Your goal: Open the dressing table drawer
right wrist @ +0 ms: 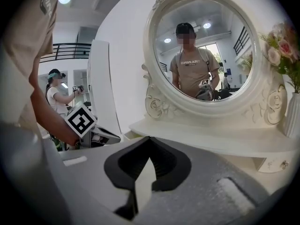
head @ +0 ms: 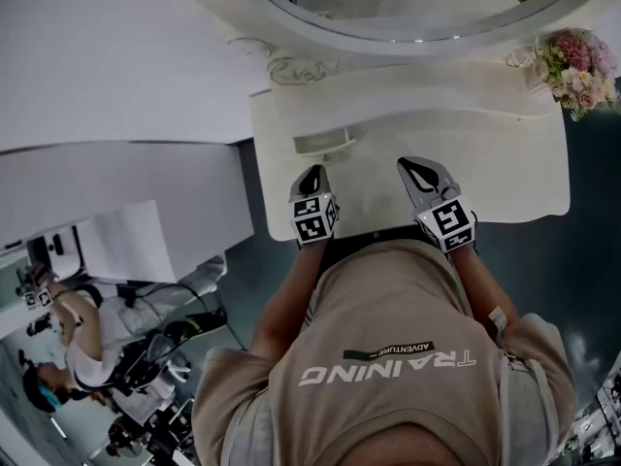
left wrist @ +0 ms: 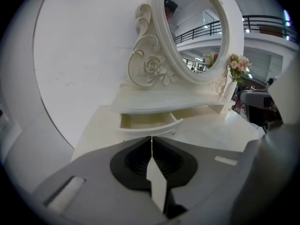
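The white dressing table point(head: 505, 163) carries a small left drawer point(head: 325, 142) that stands pulled out; its pale inside point(left wrist: 145, 120) shows in the left gripper view, a short way ahead of the jaws. My left gripper point(head: 311, 176) hovers over the tabletop just in front of that drawer, its jaws point(left wrist: 151, 138) pressed together with nothing between them. My right gripper point(head: 419, 169) hangs level beside it, to the right, also shut and empty point(right wrist: 149, 139). A second small drawer point(right wrist: 276, 163) with a knob sits closed at the right.
A round carved mirror point(right wrist: 206, 50) rises behind the shelf. A vase of pink flowers point(head: 579, 68) stands at the table's right rear corner. A white wall panel point(head: 116, 56) lies to the left. Another person with grippers point(head: 68, 328) stands at the lower left.
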A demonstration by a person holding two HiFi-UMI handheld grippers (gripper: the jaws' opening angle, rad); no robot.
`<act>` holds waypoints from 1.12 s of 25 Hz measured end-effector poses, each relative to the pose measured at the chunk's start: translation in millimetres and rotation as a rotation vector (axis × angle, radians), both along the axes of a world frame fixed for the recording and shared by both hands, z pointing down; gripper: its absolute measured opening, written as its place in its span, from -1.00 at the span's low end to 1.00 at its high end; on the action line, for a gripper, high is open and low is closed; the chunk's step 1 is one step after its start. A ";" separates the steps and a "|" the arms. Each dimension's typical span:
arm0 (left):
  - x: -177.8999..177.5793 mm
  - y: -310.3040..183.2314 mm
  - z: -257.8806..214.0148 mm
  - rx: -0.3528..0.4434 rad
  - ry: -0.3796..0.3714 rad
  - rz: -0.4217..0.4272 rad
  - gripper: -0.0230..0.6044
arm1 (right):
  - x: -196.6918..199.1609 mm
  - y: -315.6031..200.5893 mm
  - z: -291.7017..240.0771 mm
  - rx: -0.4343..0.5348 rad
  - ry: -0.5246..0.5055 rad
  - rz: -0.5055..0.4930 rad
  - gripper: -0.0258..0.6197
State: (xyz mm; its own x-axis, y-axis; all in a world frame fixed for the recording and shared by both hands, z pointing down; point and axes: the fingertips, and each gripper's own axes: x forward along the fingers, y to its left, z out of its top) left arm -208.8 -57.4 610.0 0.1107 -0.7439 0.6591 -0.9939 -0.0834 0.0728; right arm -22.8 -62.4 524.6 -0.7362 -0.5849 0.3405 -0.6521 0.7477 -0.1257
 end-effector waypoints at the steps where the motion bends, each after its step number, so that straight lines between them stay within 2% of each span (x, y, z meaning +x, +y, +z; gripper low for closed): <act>1: -1.7 1.8 -10.1 0.022 0.007 0.006 -0.88 | -3.5 0.0 -3.5 0.006 -0.001 -0.003 -0.91; 8: -13.4 -3.0 -95.5 0.202 0.064 0.034 -0.87 | -20.7 -3.5 -34.8 0.058 -0.006 -0.002 -0.91; 13: -19.9 -4.1 -150.4 0.289 0.115 0.086 -0.87 | -39.7 -3.2 -69.3 0.108 -0.032 -0.001 -0.91; 18: -27.8 -10.0 -195.3 0.382 0.119 0.161 -0.87 | -60.6 -8.0 -109.8 0.180 -0.039 -0.006 -0.91; 23: -29.4 -7.0 -230.4 0.454 0.079 0.250 -0.87 | -77.7 -10.5 -143.3 0.268 0.006 -0.031 -0.91; 28: -28.5 -10.0 -253.7 0.502 0.093 0.289 -0.87 | -79.6 -17.4 -162.2 0.287 -0.017 0.002 -0.91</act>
